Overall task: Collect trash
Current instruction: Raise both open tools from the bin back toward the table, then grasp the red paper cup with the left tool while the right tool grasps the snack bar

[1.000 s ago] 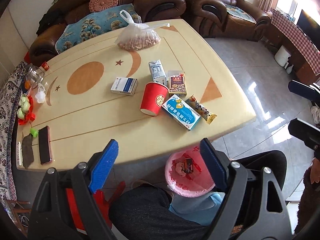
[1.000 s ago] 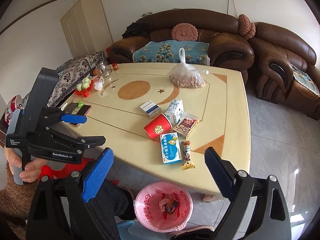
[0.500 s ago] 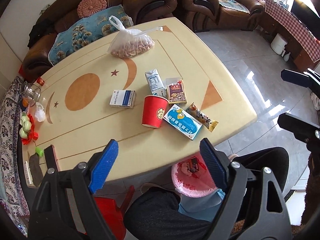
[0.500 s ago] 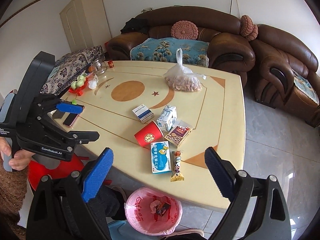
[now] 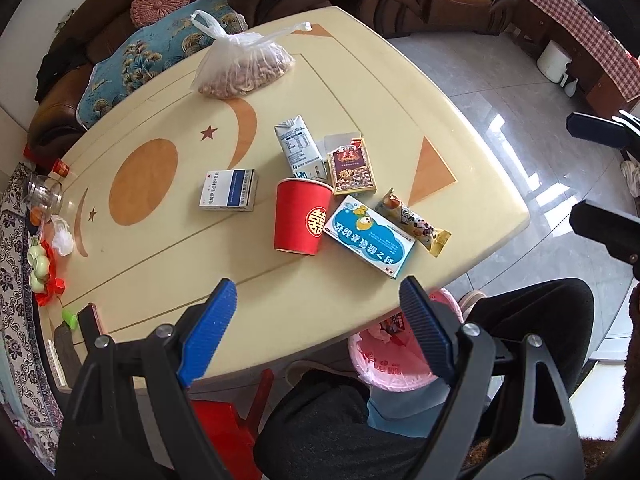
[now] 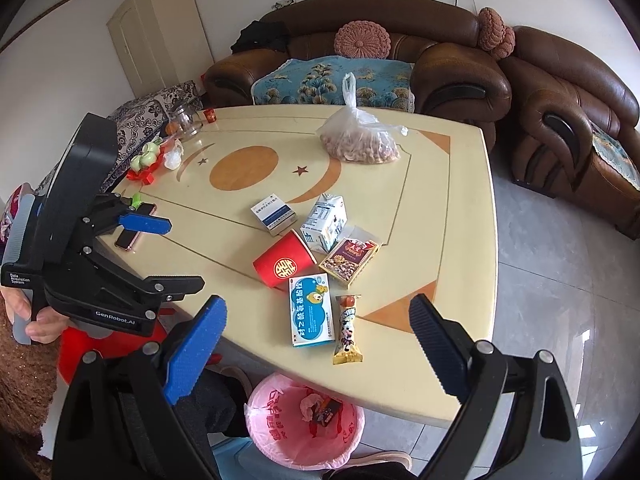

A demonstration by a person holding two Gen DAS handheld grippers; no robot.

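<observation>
Two grippers up over the near edge of the table point(image 5: 460, 128), both w/ blue pads spread wide and nothing between them: left gripper point(image 5: 316, 320) pointing down at the near-centre of the top, right gripper point(image 6: 316, 344) further right, looking across the clutter.

Count of the trash bunch, mid-table toward the right: 1 red paper cup point(image 5: 302, 216) tipped on its side, 1 milk carton point(image 5: 300, 152) just beyond it, 1 white-and-blue box point(image 5: 229, 190) to the cup's left, 1 brown snack box point(image 5: 352, 166) right of the carton, 1 blue cartoon box point(image 5: 368, 236) touching the cup's near-right side, 1 snack bar wrapper point(image 5: 416, 222) beside that, nearest the right edge. Six pieces, all on the top, none gripped.

1 pink-lined bin point(image 6: 306, 424) on the floor under the near edge, a couple of wrappers already inside.

Far side: 1 clear plastic bag of nuts point(image 5: 244, 64). Far-left edge: 1 glass jar point(image 5: 42, 194), green-and-red ornament, 1 phone point(image 6: 134, 228) near-left.

Surface: cream tabletop w/ orange circle, crescents, stars, triangles. Room: brown leather sofas point(image 6: 460, 52) behind, blue floral throw, round pink cushions, glossy grey tile floor, cream cabinet in the far-left corner
</observation>
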